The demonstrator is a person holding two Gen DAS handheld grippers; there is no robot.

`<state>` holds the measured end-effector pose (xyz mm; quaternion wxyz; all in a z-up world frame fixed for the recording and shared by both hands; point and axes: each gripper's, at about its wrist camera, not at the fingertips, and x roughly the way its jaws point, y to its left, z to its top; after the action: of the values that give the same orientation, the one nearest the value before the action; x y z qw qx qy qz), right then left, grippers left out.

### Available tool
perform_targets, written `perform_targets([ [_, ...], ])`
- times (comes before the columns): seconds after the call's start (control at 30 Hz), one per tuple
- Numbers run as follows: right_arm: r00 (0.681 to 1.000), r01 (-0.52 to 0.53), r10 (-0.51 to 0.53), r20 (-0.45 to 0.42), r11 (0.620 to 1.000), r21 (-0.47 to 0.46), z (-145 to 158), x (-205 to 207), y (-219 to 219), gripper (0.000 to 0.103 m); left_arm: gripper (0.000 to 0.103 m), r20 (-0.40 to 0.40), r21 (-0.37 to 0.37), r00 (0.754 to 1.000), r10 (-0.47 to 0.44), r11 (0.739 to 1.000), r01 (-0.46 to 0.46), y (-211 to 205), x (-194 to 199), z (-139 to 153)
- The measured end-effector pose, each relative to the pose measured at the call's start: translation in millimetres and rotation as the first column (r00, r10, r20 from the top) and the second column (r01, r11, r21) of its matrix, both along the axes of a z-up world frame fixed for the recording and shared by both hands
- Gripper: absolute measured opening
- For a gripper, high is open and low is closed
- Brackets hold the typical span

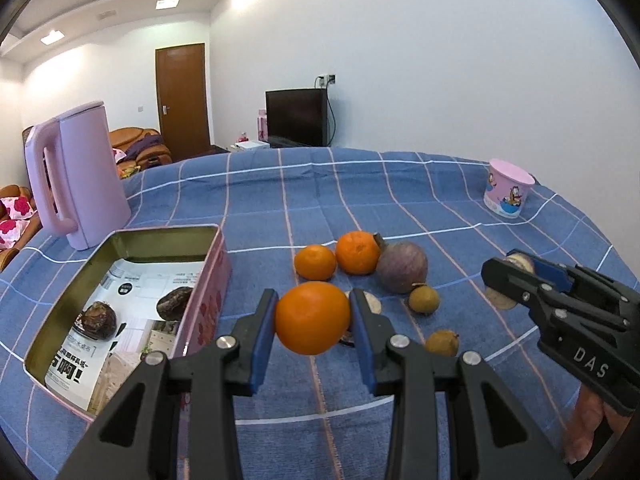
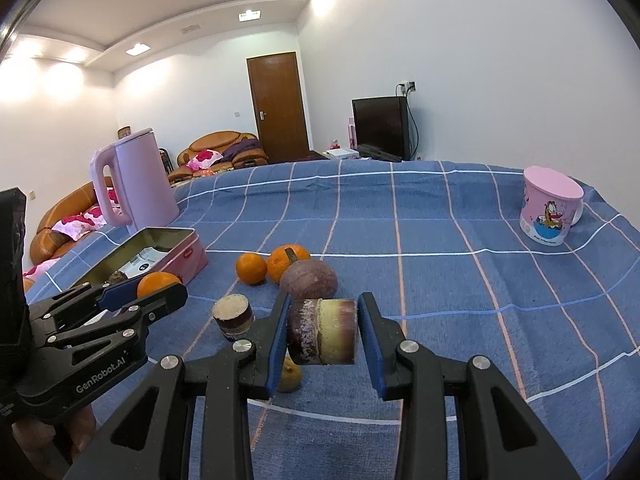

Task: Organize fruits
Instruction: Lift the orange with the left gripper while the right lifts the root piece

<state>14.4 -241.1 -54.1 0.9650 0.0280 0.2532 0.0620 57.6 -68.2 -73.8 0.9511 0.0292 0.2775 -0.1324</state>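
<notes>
My left gripper [image 1: 313, 316] is shut on an orange [image 1: 312, 317] and holds it above the blue checked cloth, just right of the pink tin box [image 1: 208, 276]. The tin holds two dark fruits [image 1: 98, 320] on printed paper. My right gripper [image 2: 322, 330] is shut on a piece of sugarcane [image 2: 322, 332]; it also shows in the left wrist view [image 1: 516, 276]. Two oranges [image 1: 336, 258], a purple round fruit [image 1: 402, 266] and two small brown longans [image 1: 424, 299] lie on the cloth. Another sugarcane piece [image 2: 233, 314] stands on the cloth.
A pink kettle [image 1: 80, 176] stands behind the tin at the left. A pink cartoon cup [image 1: 506, 194] stands at the far right of the table. Beyond the table are a sofa, a door and a black TV.
</notes>
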Motion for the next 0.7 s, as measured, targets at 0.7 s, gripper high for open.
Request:
perform_targets([
  [0.7,0.997,0.003,-0.002,0.071,1.0,-0.005,7.0,-11.8,-0.4,0.036,0.038,0.074,-0.001,0.997,0.021,1.0,-0.021,3.0,-11.8,5.7],
])
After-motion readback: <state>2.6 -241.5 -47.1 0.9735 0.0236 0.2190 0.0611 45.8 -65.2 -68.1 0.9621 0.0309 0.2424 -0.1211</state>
